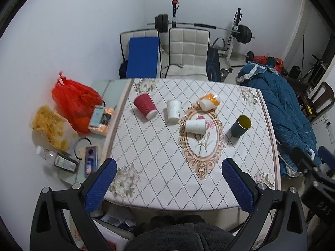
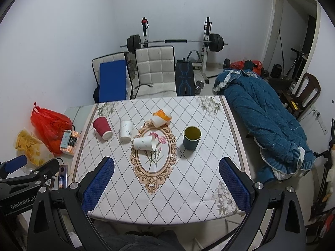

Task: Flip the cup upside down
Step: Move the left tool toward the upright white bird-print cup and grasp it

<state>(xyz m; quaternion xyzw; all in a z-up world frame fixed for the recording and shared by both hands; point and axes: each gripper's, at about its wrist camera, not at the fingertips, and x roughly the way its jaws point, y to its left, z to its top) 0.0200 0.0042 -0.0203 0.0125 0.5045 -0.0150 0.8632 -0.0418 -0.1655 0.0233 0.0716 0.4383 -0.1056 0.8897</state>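
Note:
A dark green cup with a yellow inside [image 1: 240, 126] [image 2: 192, 138] stands upright, mouth up, at the table's right. A white paper cup [image 1: 195, 126] [image 2: 144, 143] lies on its side on the oval print. Another white cup [image 1: 173, 111] [image 2: 125, 131] stands upside down. A red paper cup [image 1: 145, 105] [image 2: 102, 128] and an orange-and-white cup [image 1: 210, 101] [image 2: 161, 117] lie tipped over. My left gripper [image 1: 169, 179] and right gripper [image 2: 166, 178] are both open and empty, held above the near table edge, apart from all cups.
The table [image 1: 159, 177] [image 2: 188, 188] has a diamond-patterned cloth. A red plastic bag [image 1: 75, 104], snack bags and phones sit on a glass side surface at left. White chairs [image 1: 188, 52] and a barbell rack stand behind. A blue quilt [image 2: 268, 125] lies at right.

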